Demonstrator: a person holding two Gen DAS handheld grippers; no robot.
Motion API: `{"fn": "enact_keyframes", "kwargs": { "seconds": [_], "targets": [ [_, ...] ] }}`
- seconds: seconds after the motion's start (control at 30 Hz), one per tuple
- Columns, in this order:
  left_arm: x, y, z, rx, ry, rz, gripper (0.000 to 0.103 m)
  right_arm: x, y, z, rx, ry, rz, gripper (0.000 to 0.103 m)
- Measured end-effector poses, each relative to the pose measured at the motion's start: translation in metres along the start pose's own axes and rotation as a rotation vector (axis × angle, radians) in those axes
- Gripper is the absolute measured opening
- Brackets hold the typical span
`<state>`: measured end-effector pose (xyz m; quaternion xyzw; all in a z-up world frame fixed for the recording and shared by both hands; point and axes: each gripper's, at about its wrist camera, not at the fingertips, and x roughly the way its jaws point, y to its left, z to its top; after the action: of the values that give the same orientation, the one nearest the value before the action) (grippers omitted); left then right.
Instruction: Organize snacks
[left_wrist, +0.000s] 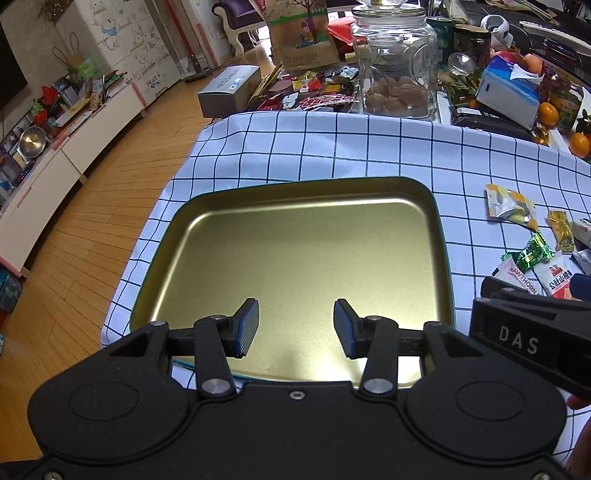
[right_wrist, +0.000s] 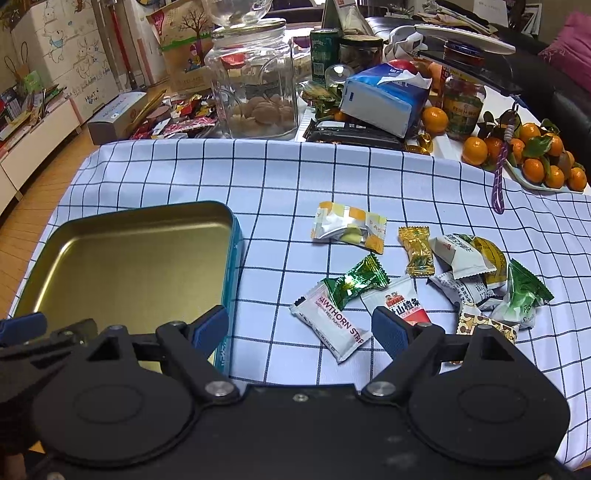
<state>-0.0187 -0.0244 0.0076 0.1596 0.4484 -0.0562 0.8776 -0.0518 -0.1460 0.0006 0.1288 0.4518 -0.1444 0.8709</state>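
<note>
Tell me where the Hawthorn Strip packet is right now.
In the right wrist view, the Hawthorn Strip packet lies on the checked cloth, right of the tin tray, partly under a green candy and just ahead of the open right gripper.

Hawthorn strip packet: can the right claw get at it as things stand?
Probably yes. The right claw is open, with the Hawthorn strip packet lying flat just ahead between its fingers. Only the green candy overlaps its far end; the tin sits clear to the left.

A wooden plank floor (left_wrist: 110, 192) is seen beside a low white cabinet (left_wrist: 66, 162), with rabbit drawings on the wall (left_wrist: 122, 33).
</note>
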Motion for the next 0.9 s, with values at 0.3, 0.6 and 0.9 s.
{"fn": "enact_keyframes", "kwargs": {
  "seconds": [0.3,0.6,0.9],
  "targets": [
    [0.0032,0.0052,0.0009,-0.045,0.023,-0.011,0.052,0.0011,0.0011,-0.0009,-0.022,0.024,-0.002,0.089],
    [0.0066,0.0091,0.0011,-0.073,0.051,-0.032,0.052,0.0033,0.0011,-0.001,-0.025,0.033,-0.002,0.089],
    [0.007,0.0068,0.0018,-0.066,0.054,-0.034,0.052,0.0043,0.0009,-0.002,-0.025,0.038,0.0,0.089]
  ]
}}
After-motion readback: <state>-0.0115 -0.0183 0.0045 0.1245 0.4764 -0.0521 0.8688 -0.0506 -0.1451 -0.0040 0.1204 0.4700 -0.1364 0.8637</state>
